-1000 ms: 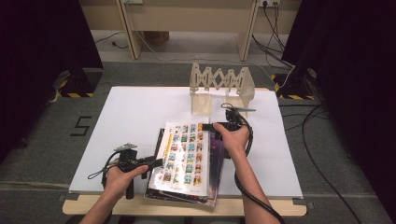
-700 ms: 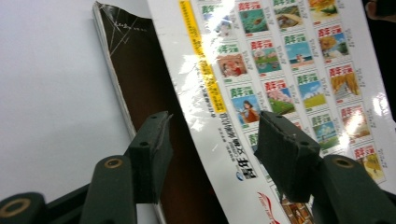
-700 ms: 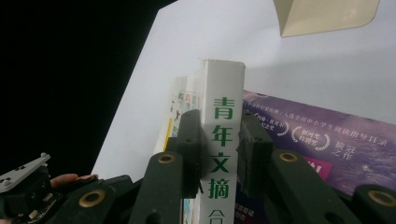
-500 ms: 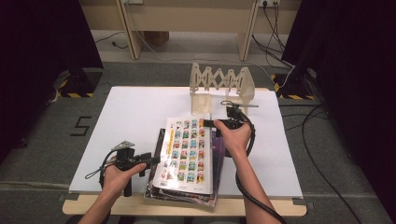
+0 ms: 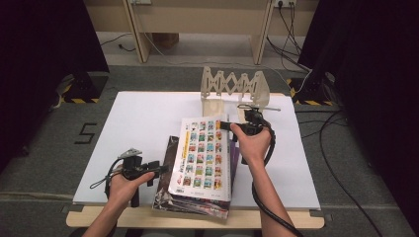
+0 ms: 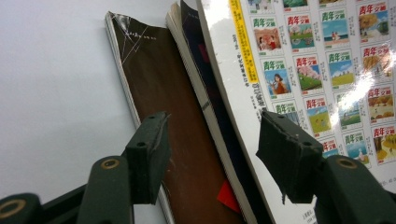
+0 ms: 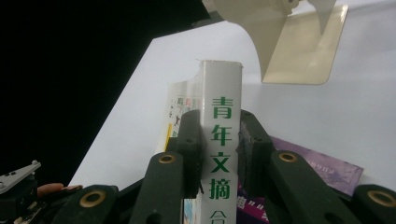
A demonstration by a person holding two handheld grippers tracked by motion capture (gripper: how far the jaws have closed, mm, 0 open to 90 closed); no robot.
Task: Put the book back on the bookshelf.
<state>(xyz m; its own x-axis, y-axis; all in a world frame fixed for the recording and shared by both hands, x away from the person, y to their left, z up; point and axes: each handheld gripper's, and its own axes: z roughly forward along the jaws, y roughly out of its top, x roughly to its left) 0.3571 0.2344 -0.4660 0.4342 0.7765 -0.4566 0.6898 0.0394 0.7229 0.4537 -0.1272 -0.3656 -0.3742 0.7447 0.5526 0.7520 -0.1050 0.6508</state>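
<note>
gripping white book (image 7: 219, 140) by spine

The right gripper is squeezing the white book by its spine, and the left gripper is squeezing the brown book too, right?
Not quite. The right gripper does squeeze the white book by its spine. But the left gripper is open, its jaws having just been opening; they stand apart above the brown book and squeeze nothing. The left gripper view shows it.

A lab-like recording room: black curtains (image 5: 44, 44), floor cables (image 5: 341, 163), hazard-taped stands (image 5: 81, 98)
</note>
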